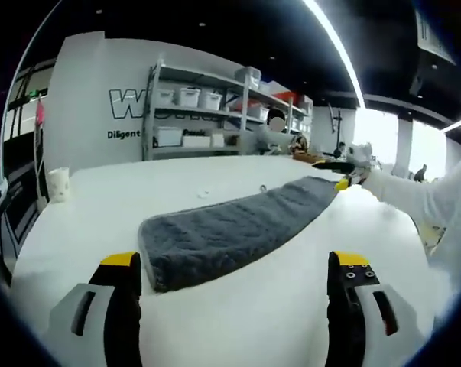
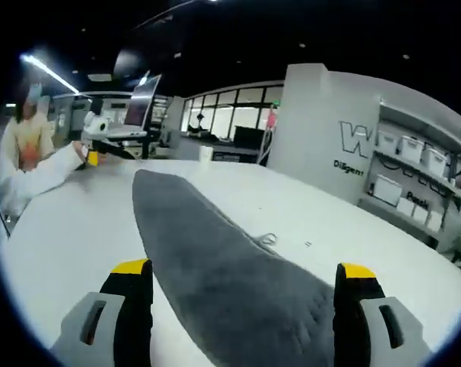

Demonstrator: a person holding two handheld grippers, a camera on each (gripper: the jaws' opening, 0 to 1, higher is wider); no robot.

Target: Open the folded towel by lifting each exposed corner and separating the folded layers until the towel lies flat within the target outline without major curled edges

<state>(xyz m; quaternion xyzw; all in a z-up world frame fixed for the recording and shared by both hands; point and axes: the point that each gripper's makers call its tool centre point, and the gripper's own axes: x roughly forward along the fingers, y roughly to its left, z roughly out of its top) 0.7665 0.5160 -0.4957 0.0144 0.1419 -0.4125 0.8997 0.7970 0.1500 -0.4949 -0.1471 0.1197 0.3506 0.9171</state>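
So the grey towel (image 1: 234, 229) is lying on the white table (image 1: 123, 202) as a long folded strip. In the left gripper view it runs from lower centre up toward the right, with its near end sitting between the jaws of the left gripper (image 1: 234, 294). Those jaws are spread wide with nothing in them, and the near end of the towel is just ahead of the yellow tips.

In the right gripper view the same towel (image 2: 215, 267) stretches from the bottom centre away to the upper left. The right gripper (image 2: 241, 298) is wide open too, jaws straddling the near end of the strip without pinching anything as far as I can tell.

The towel looks like thick terry, so I'd guess soft, floppy and fairly light, with enough nap to grip easily but zero stiffness. It'll droop and drag if you lift it by one point. Best bet is probably a corner at each short end, catching just the top layer so the fold peels open. I can't make out any target outline on the table from here.

For writing: the white wall (image 1: 92, 92) has big outlined letters starting with "W", the rest hidden by the shelving rack (image 1: 215, 107) with white bins. Smaller text below reads "Diligent" in the left gripper view. In the right gripper view the same wall sign (image 2: 352, 149) shows "W" and "Diligent" again.
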